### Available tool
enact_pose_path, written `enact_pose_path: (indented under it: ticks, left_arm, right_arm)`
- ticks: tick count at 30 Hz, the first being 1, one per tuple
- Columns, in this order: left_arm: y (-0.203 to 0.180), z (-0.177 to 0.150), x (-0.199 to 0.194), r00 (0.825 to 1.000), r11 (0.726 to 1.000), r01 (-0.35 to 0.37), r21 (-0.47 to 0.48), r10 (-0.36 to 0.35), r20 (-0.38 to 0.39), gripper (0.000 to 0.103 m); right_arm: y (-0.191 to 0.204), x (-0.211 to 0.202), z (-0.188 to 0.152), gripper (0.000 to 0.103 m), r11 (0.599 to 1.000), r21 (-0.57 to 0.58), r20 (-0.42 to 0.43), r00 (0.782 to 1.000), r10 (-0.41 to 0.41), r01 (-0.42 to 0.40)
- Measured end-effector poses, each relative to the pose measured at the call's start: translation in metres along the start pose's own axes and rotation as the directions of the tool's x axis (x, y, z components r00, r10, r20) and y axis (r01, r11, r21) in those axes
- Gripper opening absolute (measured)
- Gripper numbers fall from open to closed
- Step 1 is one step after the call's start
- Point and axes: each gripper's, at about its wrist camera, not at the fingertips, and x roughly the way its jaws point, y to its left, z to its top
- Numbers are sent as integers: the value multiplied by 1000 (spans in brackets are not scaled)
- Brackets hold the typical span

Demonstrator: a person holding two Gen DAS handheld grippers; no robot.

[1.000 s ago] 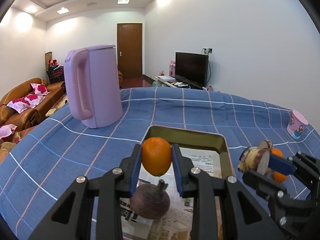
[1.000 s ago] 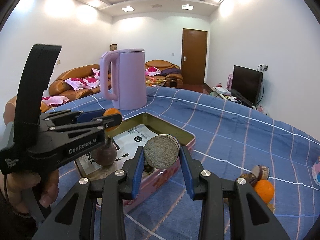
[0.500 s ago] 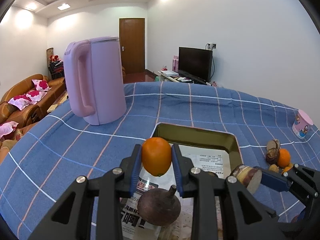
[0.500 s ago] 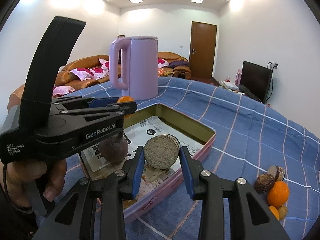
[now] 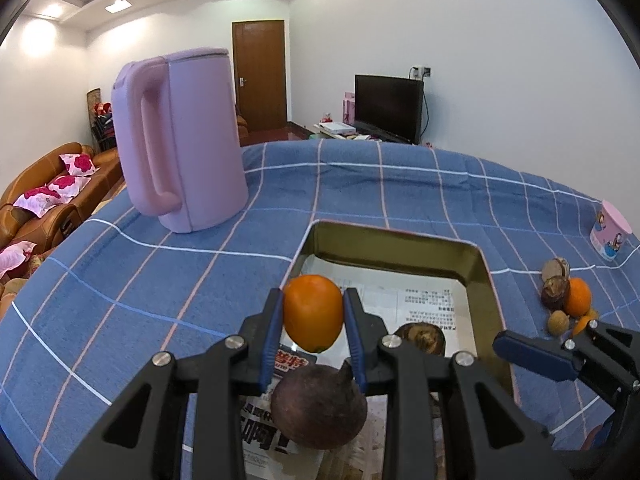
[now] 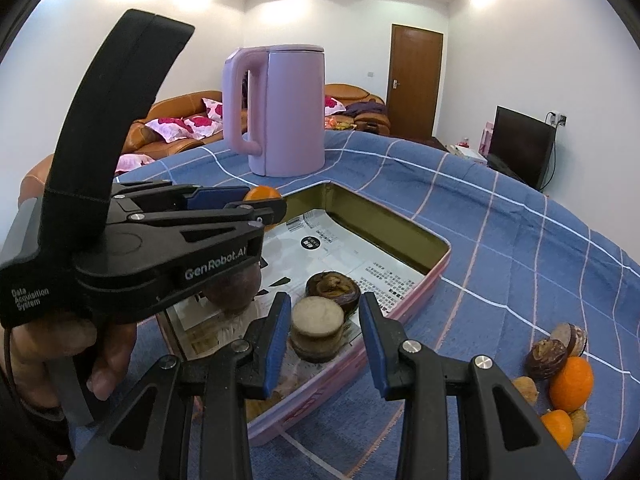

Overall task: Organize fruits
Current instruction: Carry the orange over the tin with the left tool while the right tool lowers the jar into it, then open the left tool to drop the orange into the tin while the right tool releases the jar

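My left gripper [image 5: 313, 318] is shut on an orange [image 5: 313, 312] and holds it over the near end of the paper-lined pink tin [image 5: 482, 276]. A dark purple round fruit [image 5: 319, 407] lies in the tin under it. My right gripper [image 6: 325, 334] is open above the tin [image 6: 434, 276]; a cut brown fruit piece [image 6: 317, 334] lies in the tin between its fingers, free of them. A dark halved fruit [image 6: 333, 287] lies just beyond. The left gripper [image 6: 256, 208] shows with the orange [image 6: 262, 193] in the right wrist view.
A lilac kettle [image 5: 180, 160] stands on the blue checked tablecloth, far left of the tin. A pile of oranges and brown fruits [image 6: 560, 368] lies right of the tin, also seen in the left wrist view [image 5: 566, 300]. A pink cup [image 5: 610, 232] stands far right.
My right gripper opened and let the cut brown fruit piece down into the tin. My left gripper kept the orange and moved a little forward over the tin.
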Motion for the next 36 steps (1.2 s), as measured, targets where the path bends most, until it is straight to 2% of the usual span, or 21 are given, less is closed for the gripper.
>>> enact_pose_path:
  ticks: [4, 8, 10, 12, 14, 18, 21, 27, 32, 36]
  left_arm:
    - [-1, -2, -2, 1000, 1000, -4, -1, 4, 3, 34]
    - [-4, -2, -4, 1000, 1000, -4, 11, 4, 11, 41]
    - [-4, -2, -5, 1000, 1000, -3, 7, 3, 15, 48]
    - [-3, -2, -7, 1000, 1000, -10, 2, 10, 21, 59]
    - [-3, -2, -10, 1000, 1000, -6, -1, 6, 28, 62]
    - [-4, -1, -15, 999, 1000, -3, -4, 3, 37, 68]
    - [-3, -1, -17, 999, 1000, -2, -10, 3, 43, 70]
    - [-3, 1, -23, 999, 1000, 6, -27, -4, 46, 75]
    - [-15, 1, -32, 998, 1000, 28, -6, -27, 62, 79]
    - [-34, 1, -37, 996, 998, 55, 25, -57, 69, 81]
  right_arm:
    - [0, -1, 0, 38, 1000, 1, 1, 1000, 2, -2]
    - [-1, -2, 0, 38, 1000, 7, 8, 1000, 1, -1]
    - [-1, -4, -1, 38, 1000, 13, 14, 1000, -4, 4]
    - [-2, -5, -1, 38, 1000, 18, 17, 1000, -5, 5]
    - [-3, -6, -1, 39, 1000, 20, 18, 1000, -10, 9]
    - [-3, -9, -2, 42, 1000, 25, 26, 1000, -16, 16]
    - [-4, -12, -2, 51, 999, 31, 37, 999, -19, 18]
    - [-7, -21, -4, 52, 999, 43, 53, 998, -34, 32]
    - [-20, -36, -12, 52, 994, 58, 55, 994, -91, 88]
    - [-54, -57, -32, 52, 976, 125, 27, 983, -183, 178]
